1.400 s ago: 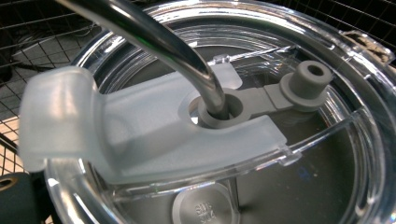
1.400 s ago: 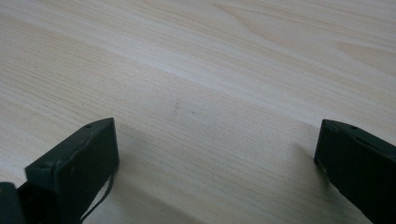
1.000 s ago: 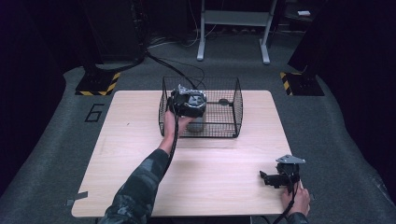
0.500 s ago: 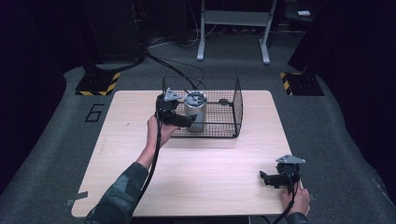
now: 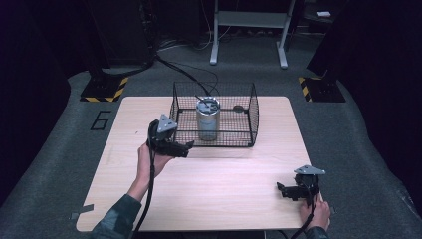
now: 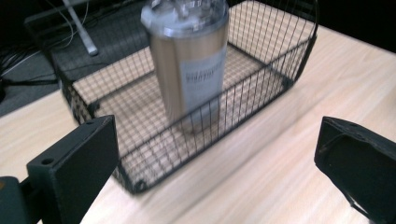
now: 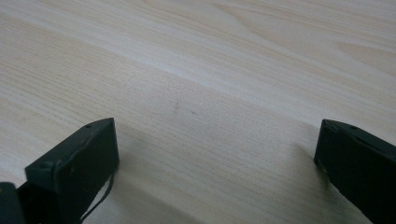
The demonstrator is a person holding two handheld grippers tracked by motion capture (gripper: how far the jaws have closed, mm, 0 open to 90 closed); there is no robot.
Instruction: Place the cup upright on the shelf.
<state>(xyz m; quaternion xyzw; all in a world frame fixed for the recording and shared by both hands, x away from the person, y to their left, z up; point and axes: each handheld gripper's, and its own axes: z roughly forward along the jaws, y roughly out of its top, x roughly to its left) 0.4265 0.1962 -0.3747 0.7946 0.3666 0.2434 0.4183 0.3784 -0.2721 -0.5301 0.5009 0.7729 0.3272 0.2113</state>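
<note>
The left claw [image 5: 186,147] has let go of the tumbler [image 5: 207,119] and pulled back out of the basket [image 5: 251,117]. A second ago it was over the basket with the tumbler in its grip; half a second ago it was at the tumbler's side; now it hangs over the table [image 5: 224,184] just outside the basket's near wall, jaws spread wide and empty. The tumbler stands upright on the basket floor, just ahead of this claw and behind the wire. Placing it in the basket looks done, and the claw seems to be retreating.

The right claw [image 5: 281,189] has not moved. It rests low on the table, well apart from the basket, jaws spread and holding nothing.

The high view shows the whole layout: basket at the far middle of the table, both hands, and a small dark thing on the basket floor beyond the tumbler, too small to identify. The left gripper view shows the tumbler [image 6: 189,60] close up: a steel body, a pale label, a clear lid, and a slight motion blur on the wire. The right gripper view shows bare wood grain [image 7: 210,93] between its open jaws.
</note>
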